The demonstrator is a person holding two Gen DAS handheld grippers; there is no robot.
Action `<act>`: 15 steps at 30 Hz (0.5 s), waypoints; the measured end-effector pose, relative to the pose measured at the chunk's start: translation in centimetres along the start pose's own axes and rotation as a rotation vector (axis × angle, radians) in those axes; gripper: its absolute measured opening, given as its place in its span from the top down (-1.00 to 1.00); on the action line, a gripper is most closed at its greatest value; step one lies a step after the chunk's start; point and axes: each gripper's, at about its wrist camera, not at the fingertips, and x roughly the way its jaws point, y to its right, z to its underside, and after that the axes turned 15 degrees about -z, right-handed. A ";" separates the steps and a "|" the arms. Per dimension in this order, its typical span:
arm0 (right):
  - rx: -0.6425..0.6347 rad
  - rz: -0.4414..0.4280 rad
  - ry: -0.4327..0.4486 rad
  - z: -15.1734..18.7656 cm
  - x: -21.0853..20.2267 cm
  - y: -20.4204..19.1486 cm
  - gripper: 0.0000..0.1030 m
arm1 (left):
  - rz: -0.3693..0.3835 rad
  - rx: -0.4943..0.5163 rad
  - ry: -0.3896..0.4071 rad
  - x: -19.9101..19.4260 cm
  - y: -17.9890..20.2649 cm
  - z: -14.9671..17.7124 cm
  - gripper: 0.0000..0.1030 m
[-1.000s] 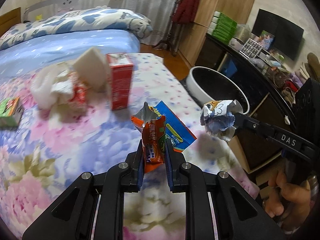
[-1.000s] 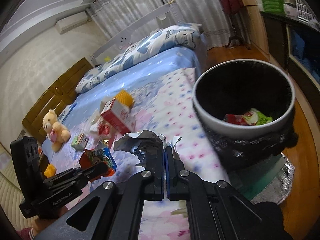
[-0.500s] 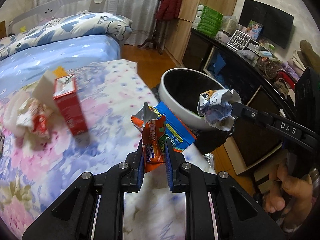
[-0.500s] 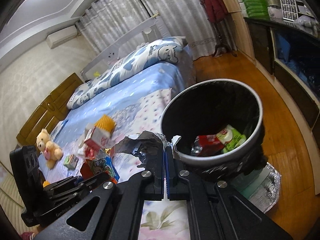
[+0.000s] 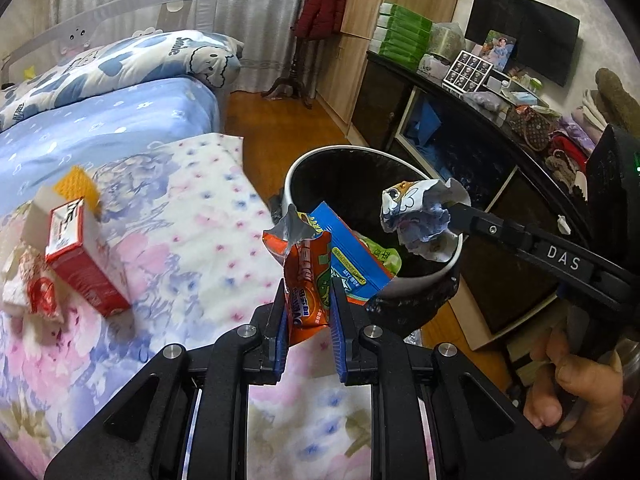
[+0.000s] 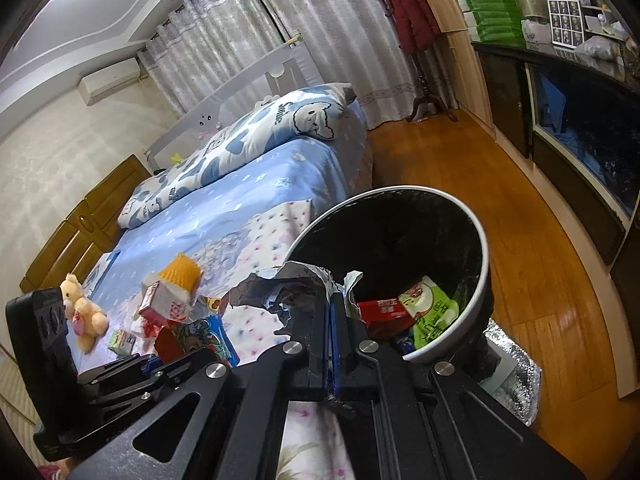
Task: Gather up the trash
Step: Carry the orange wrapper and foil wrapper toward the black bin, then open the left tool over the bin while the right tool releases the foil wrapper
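Left tool [image 5: 307, 312] is pinching an orange snack wrapper [image 5: 308, 280] w/ a blue packet [image 5: 348, 256] behind it, both sticking up right at the near rim of the trash bin [image 5: 420, 278]. Right tool [image 6: 331, 320] is clamped tight on a crumpled foil wrapper [image 6: 280, 288]; in the left view that wad [image 5: 416, 216] hangs over the bin mouth, just inside the right rim. The bin sits on the wood floor [image 6: 460, 168] btw the bed edge [image 5: 236, 148] and the dark cabinet [image 5: 500, 184], so not much room on either side, but open floor beyond it. Bin already has a red pack [image 6: 384, 312] and a green bag [image 6: 434, 312] in it. Still on the bed: red carton [image 5: 80, 260], yellow sponge [image 5: 78, 186], crumpled tissue [image 5: 28, 296], and a teddy bear [image 6: 82, 316] further back.
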 end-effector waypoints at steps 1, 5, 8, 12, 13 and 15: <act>0.002 0.001 0.000 0.0 0.0 0.2 0.99 | 0.000 0.002 -0.001 0.1 0.1 -0.2 0.69; 0.009 0.009 0.001 -0.3 0.1 1.0 0.99 | 0.000 0.010 -0.002 0.6 0.7 -0.8 0.69; 0.020 0.015 0.002 -0.7 0.1 1.7 0.99 | 0.005 0.015 -0.006 1.1 1.2 -1.4 0.69; 0.038 0.022 0.001 -1.1 0.2 2.8 0.99 | 0.007 0.028 -0.003 1.6 2.0 -2.1 0.69; 0.042 0.024 0.001 -1.2 0.2 3.0 0.99 | 0.008 0.031 -0.003 1.7 2.1 -2.4 0.69; 0.047 0.028 -0.002 -1.4 0.3 3.4 0.99 | 0.009 0.035 -0.006 2.1 2.5 -2.8 0.69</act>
